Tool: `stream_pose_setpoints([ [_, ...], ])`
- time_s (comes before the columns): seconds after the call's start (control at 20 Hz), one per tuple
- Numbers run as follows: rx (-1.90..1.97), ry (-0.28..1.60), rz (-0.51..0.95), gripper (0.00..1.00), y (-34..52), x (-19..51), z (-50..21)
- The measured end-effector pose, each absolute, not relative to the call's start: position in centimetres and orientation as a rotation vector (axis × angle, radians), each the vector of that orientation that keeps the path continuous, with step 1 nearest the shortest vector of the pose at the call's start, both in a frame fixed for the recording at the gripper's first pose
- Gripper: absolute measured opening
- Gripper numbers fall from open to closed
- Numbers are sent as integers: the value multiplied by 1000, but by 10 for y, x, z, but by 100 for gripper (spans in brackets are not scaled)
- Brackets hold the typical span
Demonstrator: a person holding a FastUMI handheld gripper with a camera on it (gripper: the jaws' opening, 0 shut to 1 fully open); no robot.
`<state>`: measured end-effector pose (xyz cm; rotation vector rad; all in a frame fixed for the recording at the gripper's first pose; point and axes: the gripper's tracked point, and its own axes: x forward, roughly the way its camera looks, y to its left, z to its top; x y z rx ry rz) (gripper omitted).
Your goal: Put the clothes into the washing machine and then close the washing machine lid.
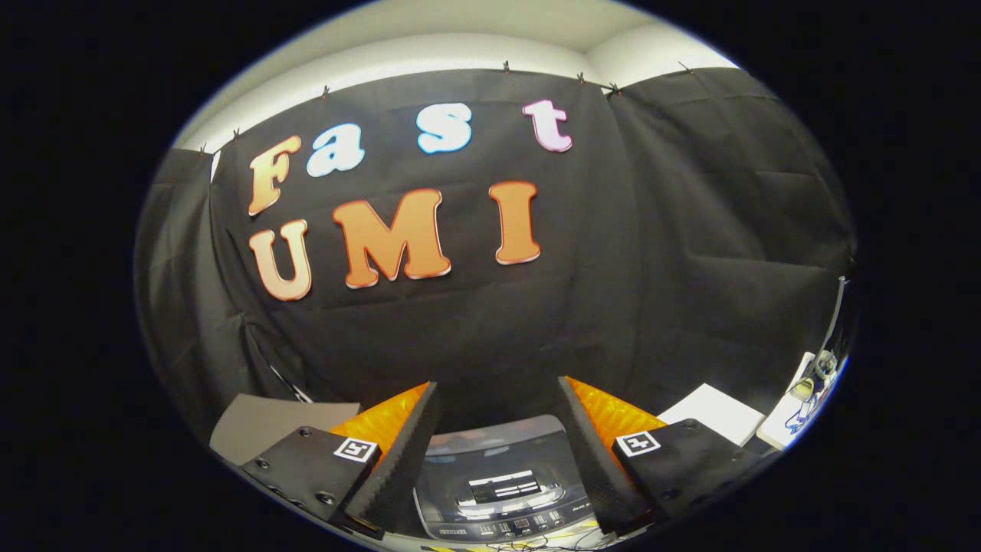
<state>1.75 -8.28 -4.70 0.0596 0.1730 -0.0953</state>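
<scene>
Black cloth wall behind everything, pale ceiling above it. Lower down, washing machine seen between the two fingers and just beyond them, its glossy dark lid lying flat and shut, a row of buttons along the near edge. Gripper held above the machine, fingers spread wide apart, nothing between them. White flat board beyond the right finger; grey flat piece beyond the left. Clothes: cannot tell where.

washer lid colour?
Dark grey, glossy; the washer lid shows between the open gripper fingers, gripper view.
</scene>
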Motion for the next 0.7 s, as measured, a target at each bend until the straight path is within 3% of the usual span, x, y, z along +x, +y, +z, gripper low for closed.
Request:
stream_pose_setpoints([
  [0.4,29,-10,-147,97,-108,-33,62],
  [0.7,-3,-54,-176,97,-108,-65,80],
])
